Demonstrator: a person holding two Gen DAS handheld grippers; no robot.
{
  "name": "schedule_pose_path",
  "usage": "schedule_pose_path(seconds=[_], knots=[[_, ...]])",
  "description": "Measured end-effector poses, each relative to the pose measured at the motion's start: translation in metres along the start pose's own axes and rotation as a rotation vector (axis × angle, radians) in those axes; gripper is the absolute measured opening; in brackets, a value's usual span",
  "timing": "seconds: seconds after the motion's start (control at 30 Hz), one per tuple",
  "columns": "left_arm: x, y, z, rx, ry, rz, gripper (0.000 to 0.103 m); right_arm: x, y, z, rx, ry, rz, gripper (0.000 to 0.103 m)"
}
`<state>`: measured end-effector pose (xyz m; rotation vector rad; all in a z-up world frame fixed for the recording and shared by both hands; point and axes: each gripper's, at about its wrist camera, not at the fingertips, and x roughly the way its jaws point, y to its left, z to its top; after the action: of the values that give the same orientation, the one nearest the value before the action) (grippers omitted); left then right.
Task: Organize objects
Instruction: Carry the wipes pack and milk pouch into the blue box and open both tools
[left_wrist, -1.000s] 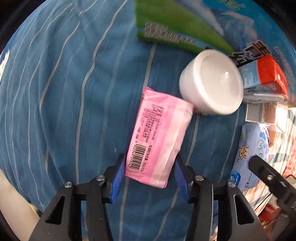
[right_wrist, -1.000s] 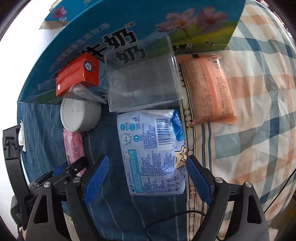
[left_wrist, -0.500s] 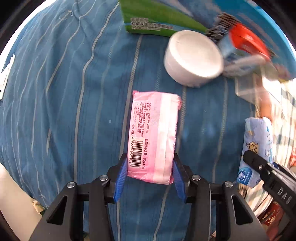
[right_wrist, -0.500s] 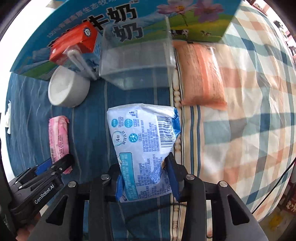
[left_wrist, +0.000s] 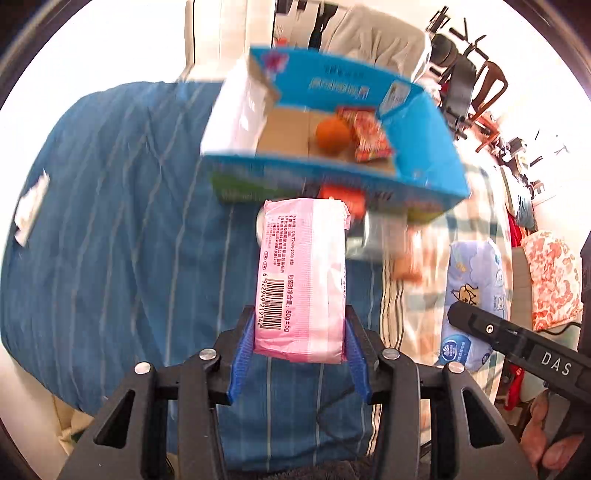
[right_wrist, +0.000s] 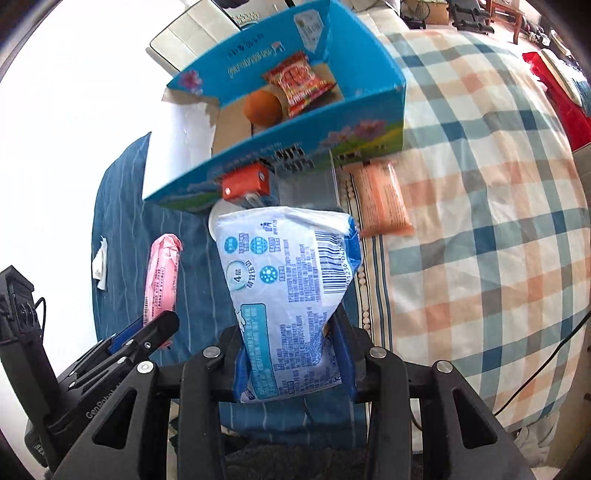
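While the bed (right_wrist: 480, 229) spreads below in blue stripes and plaid check, the big blue carton (right_wrist: 369, 107) sits open at its far side, already holding an orange (right_wrist: 262, 107) and a red snack packet (right_wrist: 299, 81), and both packs look headed that way. This is the carry step, by my reading: both items are lifted clear of the bedding and aimed at the box. The right gripper (right_wrist: 293, 363) has its jaws clamped on the blue-and-white wipes pack (right_wrist: 284, 288), squeezed at its lower end so the top fans out. The left gripper (left_wrist: 299, 354) has its jaws closed on the pink packet (left_wrist: 303, 273), held upright by its bottom edge. Next up, I'd say, each pack needs to go up over the near wall of the carton and be let go inside, without the two tools crowding each other. Hard to read: the left view is smeared with motion blur around the box front, and the orange-topped small carton (right_wrist: 245, 182), the clear plastic box (right_wrist: 306, 188) and a white round lid are largely hidden behind the held packs. A peach packet (right_wrist: 380, 199) lies on the bed beside them.
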<state>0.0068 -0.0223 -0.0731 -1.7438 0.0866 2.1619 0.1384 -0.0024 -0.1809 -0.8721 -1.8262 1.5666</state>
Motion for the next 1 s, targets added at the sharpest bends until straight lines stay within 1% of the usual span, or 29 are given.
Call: schedule_pose_path(seconds=[0.07,0.13,0.2,0.27,0.4,0.43,0.5,0.57,0.63,0.7,0.77,0.87,1.0], knots=[[-0.013,-0.008,0.023,0.001,-0.045,-0.004,0.042,-0.014,0.013,0.024,-0.006,-0.029,0.001,0.041],[-0.020,-0.008,0.044,0.004,-0.073,0.002,0.042,-0.025,0.026,0.040,-0.013,-0.057,-0.004,0.041],[-0.026,-0.010,0.055,0.005,-0.094,0.002,0.042,-0.038,0.038,0.049,-0.017,-0.075,-0.005,0.041],[-0.021,-0.009,0.067,0.000,-0.111,0.005,0.042,-0.046,0.041,0.059,-0.017,-0.093,0.003,0.041],[-0.013,-0.008,0.094,-0.005,-0.130,0.008,0.042,-0.038,0.051,0.093,-0.013,-0.113,0.014,0.041],[-0.007,-0.012,0.106,-0.010,-0.134,0.009,0.042,-0.036,0.052,0.102,-0.014,-0.117,0.014,0.041],[-0.001,-0.016,0.118,-0.004,-0.136,0.011,0.042,-0.027,0.052,0.122,-0.023,-0.131,0.000,0.041],[0.009,-0.018,0.136,-0.003,-0.141,0.015,0.042,-0.011,0.052,0.147,-0.045,-0.151,-0.038,0.041],[0.026,-0.020,0.155,0.003,-0.131,0.023,0.042,0.003,0.055,0.173,-0.078,-0.153,-0.080,0.041],[0.047,-0.023,0.171,0.017,-0.096,0.032,0.042,0.024,0.058,0.201,-0.113,-0.154,-0.142,0.041],[0.068,-0.022,0.183,0.011,-0.067,0.025,0.042,0.050,0.062,0.228,-0.166,-0.151,-0.234,0.041],[0.101,-0.019,0.198,-0.003,-0.023,0.050,0.042,0.099,0.061,0.264,-0.223,-0.117,-0.359,0.040],[0.147,0.000,0.215,-0.063,0.041,0.090,0.042,0.159,0.052,0.297,-0.262,-0.049,-0.481,0.040]])
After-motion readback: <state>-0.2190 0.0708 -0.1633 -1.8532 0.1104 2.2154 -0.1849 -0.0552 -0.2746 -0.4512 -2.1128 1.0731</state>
